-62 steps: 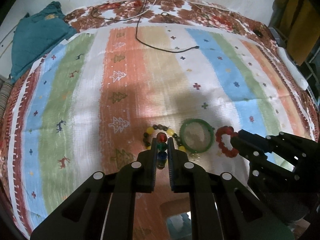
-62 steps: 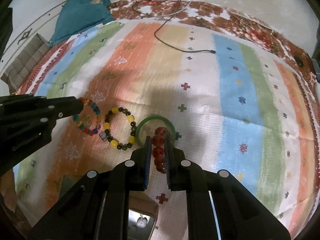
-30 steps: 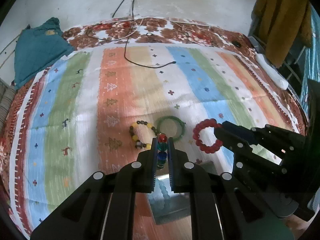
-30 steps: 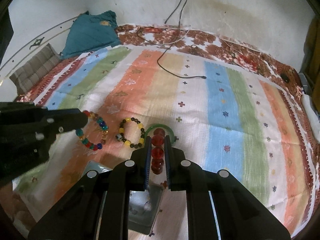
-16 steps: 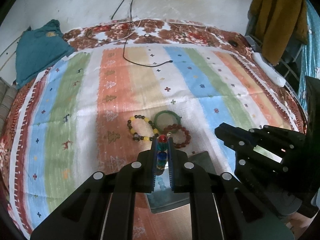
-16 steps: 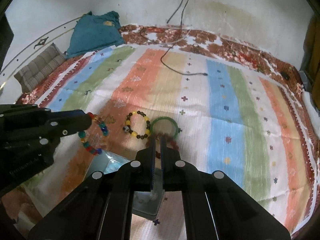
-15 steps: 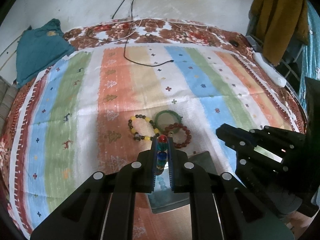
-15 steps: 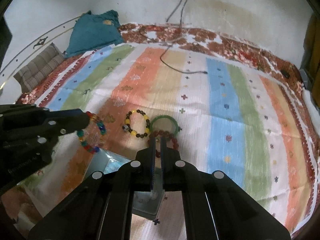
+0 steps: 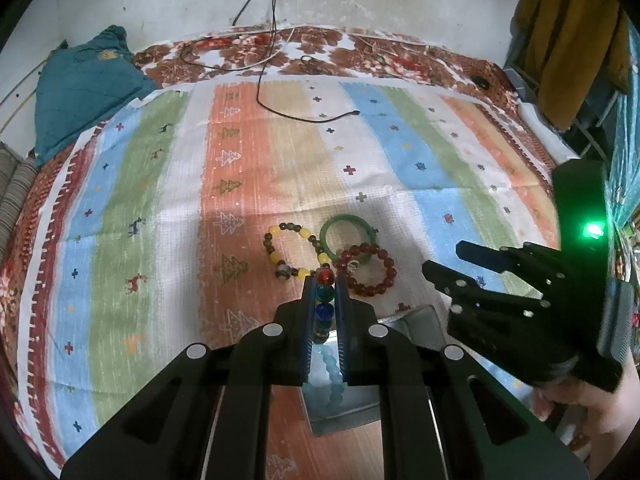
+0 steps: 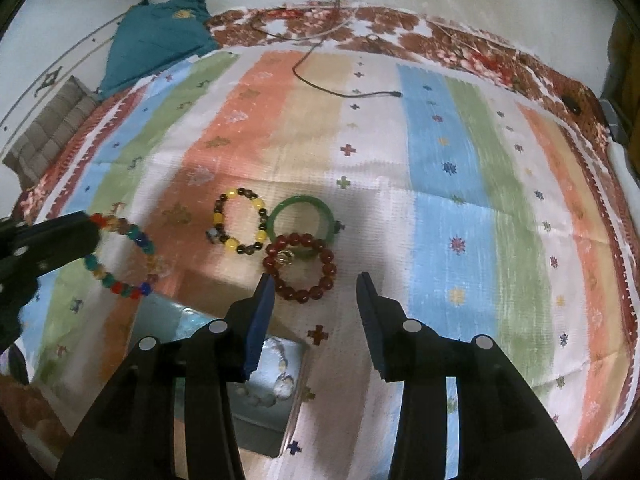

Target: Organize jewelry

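My left gripper (image 9: pixel 323 280) is shut on a multicoloured bead bracelet (image 9: pixel 325 293), which hangs over an open metal box (image 9: pixel 418 316) holding pale beads. From the right wrist view the same bracelet (image 10: pixel 138 239) dangles from the left gripper (image 10: pixel 90 226). A red bead bracelet (image 10: pixel 329 268) lies on the striped cloth (image 10: pixel 452 184), overlapping a green bangle (image 10: pixel 302 201). Beside them lies a yellow-and-dark bead bracelet (image 10: pixel 218 218). My right gripper (image 10: pixel 315 280) hovers just short of the red bracelet (image 9: pixel 386 276), its jaws opening with nothing between them.
A black cable (image 9: pixel 304 118) trails across the far cloth. A teal cushion (image 9: pixel 80 84) lies at the back left and a grey striped cushion (image 10: pixel 52 132) at the left edge. A yellow garment (image 9: pixel 572 32) hangs at the right. A person's hand (image 9: pixel 592 408) holds the right gripper (image 9: pixel 442 256).
The red bracelet left the right gripper and now lies on the cloth by the green bangle. The right jaws closed empty, then spread apart and sank closer. The left gripper kept its hold.
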Tool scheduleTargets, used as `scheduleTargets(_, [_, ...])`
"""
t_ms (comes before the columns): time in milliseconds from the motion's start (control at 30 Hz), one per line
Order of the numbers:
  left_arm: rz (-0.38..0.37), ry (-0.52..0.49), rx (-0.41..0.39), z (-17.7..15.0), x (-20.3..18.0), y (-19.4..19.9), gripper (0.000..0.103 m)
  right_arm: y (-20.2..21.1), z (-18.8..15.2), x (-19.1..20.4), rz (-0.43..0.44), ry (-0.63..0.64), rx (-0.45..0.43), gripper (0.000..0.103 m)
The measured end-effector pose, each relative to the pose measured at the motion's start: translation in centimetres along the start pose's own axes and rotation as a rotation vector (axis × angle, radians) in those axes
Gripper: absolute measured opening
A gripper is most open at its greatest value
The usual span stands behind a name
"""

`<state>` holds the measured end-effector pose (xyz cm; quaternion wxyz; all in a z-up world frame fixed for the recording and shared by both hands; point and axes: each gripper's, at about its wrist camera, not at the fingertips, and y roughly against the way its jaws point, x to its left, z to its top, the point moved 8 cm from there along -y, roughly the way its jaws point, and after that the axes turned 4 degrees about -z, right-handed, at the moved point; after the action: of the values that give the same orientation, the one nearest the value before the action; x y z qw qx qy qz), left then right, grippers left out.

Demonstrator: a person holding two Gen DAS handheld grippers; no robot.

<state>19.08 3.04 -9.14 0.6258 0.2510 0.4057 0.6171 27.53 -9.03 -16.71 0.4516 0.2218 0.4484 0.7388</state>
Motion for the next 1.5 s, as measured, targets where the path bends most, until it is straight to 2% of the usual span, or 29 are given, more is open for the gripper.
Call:
scheduleTargets(300, [0.004,-0.001,0.005,0.2,0.1,-0.3,0.009,-4.1,0.1,-1.1,-0.023,-0.003,0.078,0.042])
scheduleTargets(1067, [0.003,-0.027,0.021,1.0,-0.3,-1.2,0.009,-11.0,-0.1,-0.1,-0.002,0.011,0.215,0.042])
scheduleTargets(1267, [0.002,-0.034,0.025,1.1,-0.3,-1.2,0.009,-11.4,-0.4,0.2,0.005,0.019,0.222,0.018])
scheduleTargets(1500, [0.002,-0.030,0.023,1.0,-0.4,-1.2,0.009,-9.5,0.4,0.1,0.010,0.002,0.158,0.014])
